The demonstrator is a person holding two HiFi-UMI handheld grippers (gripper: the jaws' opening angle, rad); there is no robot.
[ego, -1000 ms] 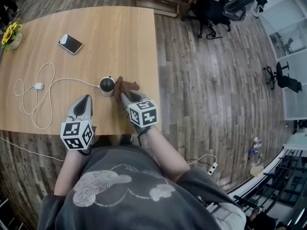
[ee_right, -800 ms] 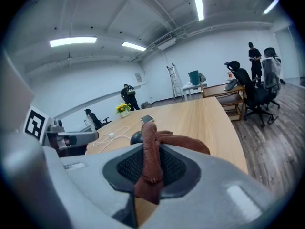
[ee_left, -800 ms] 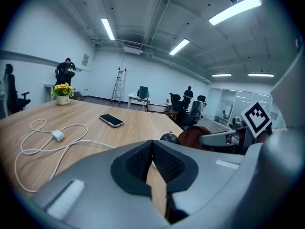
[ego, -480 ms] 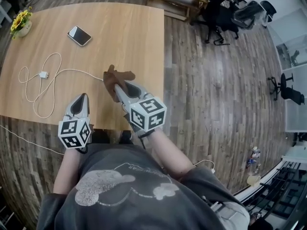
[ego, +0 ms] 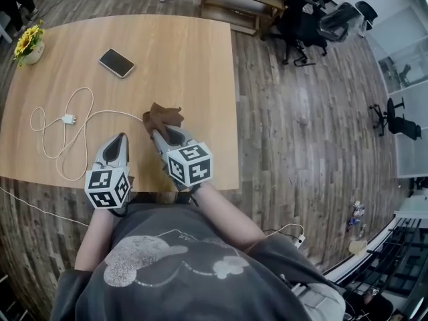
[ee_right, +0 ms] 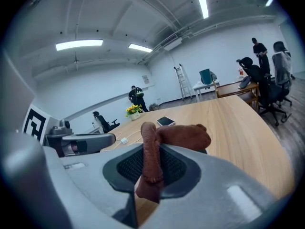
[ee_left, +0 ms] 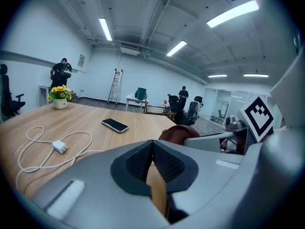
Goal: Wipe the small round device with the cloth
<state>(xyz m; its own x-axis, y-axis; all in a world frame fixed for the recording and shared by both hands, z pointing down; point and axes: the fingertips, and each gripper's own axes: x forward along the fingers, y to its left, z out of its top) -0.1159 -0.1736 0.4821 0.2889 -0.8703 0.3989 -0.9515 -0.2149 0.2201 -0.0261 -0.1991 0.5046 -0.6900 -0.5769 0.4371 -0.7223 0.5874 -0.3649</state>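
Observation:
My right gripper (ego: 160, 136) is shut on a brown cloth (ego: 165, 117), which bunches on the wooden table (ego: 180, 52) where the white cable (ego: 100, 112) ends. The small round device is hidden beneath the cloth. In the right gripper view a strip of the cloth (ee_right: 151, 149) runs down between the dark pads, with the rest heaped just ahead. My left gripper (ego: 120, 140) rests shut and empty near the table's front edge, a little left of the cloth. The cloth (ee_left: 178, 132) also shows in the left gripper view, beyond the left gripper (ee_left: 153, 146).
A black phone (ego: 116, 63) lies further back on the table. The cable loops left to a white plug (ego: 69, 119). A pot of yellow flowers (ego: 28, 42) stands at the far left corner. The table's right edge (ego: 235, 112) is close to the cloth. Office chairs (ego: 314, 12) stand beyond.
A second ago the round device showed just left of the cloth. My right gripper has since carried the cloth left over it. The left gripper has stayed put.

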